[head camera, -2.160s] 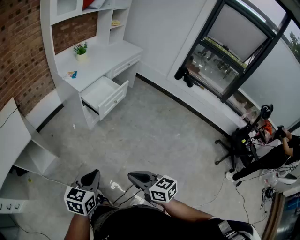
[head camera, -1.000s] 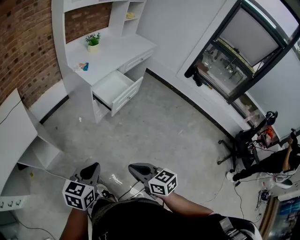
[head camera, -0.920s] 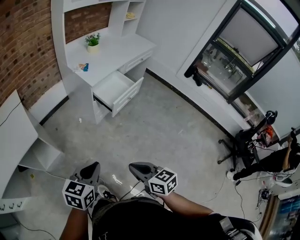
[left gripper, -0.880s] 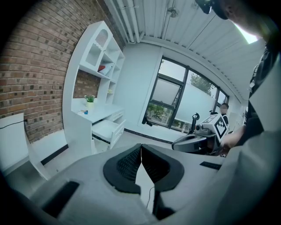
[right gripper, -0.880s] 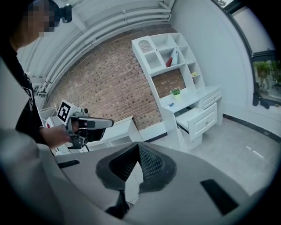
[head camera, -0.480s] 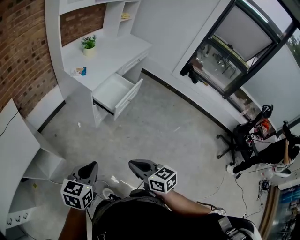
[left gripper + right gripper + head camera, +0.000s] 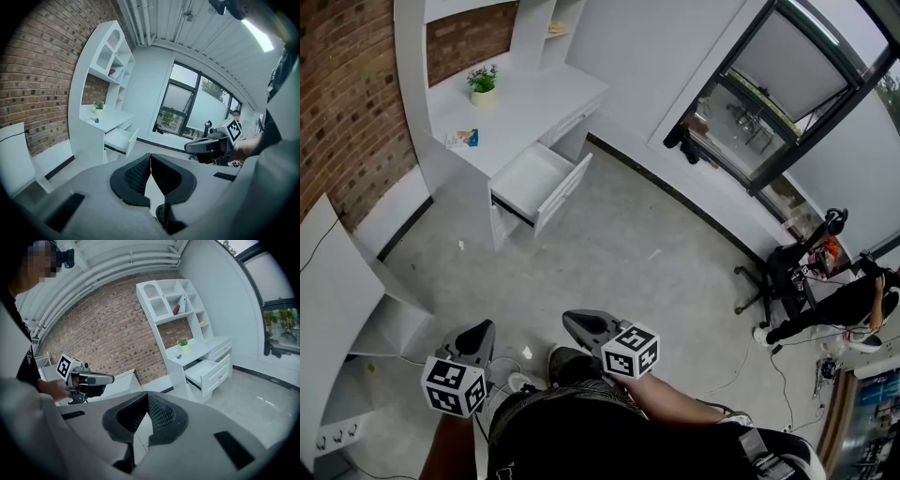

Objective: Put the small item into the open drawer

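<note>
A white desk (image 7: pixel 520 108) stands against the brick wall at the far left, and its drawer (image 7: pixel 536 180) is pulled open and looks empty. On the desk top lies a small blue and orange item (image 7: pixel 463 139), beside a potted plant (image 7: pixel 482 82). Both grippers are held low in front of the person, far from the desk. My left gripper (image 7: pixel 477 332) is shut with nothing in it, and my right gripper (image 7: pixel 577 322) is shut and empty too. The left gripper view has the drawer (image 7: pixel 120 139) and item (image 7: pixel 93 120) ahead. The right gripper view also shows the drawer (image 7: pixel 206 371).
White boards (image 7: pixel 333 281) lean at the left, by the wall. Cables (image 7: pixel 511 361) trail on the concrete floor near the person's feet. An office chair (image 7: pixel 769 286) and a seated person (image 7: pixel 853 305) are at the far right, below a dark-framed window (image 7: pixel 759 112).
The head view has shifted a little, with the desk and drawer slightly nearer. A shoe now shows between the grippers. Both grippers stay shut and low.
</note>
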`<control>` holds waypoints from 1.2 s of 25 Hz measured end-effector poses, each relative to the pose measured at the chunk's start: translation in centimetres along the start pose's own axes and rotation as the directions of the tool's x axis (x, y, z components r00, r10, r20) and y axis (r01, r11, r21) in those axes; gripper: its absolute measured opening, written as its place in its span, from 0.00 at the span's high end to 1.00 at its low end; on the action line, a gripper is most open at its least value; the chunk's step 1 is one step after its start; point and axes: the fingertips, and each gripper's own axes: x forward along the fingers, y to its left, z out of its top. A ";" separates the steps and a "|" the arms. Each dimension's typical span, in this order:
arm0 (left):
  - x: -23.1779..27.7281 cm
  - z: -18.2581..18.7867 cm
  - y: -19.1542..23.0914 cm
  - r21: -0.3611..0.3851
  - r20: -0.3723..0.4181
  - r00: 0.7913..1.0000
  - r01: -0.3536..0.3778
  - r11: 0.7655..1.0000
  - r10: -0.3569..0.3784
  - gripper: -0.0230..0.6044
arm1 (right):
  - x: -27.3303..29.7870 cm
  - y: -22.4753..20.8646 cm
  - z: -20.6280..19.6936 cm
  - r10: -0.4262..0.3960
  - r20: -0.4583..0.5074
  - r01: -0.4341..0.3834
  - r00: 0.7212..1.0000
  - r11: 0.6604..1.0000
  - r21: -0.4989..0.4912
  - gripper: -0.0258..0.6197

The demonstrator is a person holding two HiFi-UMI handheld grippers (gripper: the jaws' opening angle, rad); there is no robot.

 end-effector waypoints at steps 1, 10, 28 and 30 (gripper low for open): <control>0.1 -0.2 0.3 -0.005 -0.004 1.000 -0.002 1.000 0.002 0.93 | 0.3 -0.1 0.2 -0.001 0.001 0.001 1.000 1.000 -0.001 0.95; 3.1 1.1 3.0 -0.028 -0.017 1.000 -0.027 0.999 0.026 0.93 | 2.9 -3.2 2.3 0.025 0.012 -0.025 1.000 1.000 0.009 0.95; 14.2 8.5 10.6 -0.015 -0.066 0.996 -0.066 0.998 0.065 0.93 | 11.9 -15.2 10.7 0.052 0.017 -0.053 0.999 0.998 0.034 0.95; 15.6 9.3 11.1 -0.015 -0.066 0.996 -0.069 0.997 0.068 0.93 | 12.5 -16.3 11.4 0.058 0.015 -0.058 0.998 0.998 0.032 0.95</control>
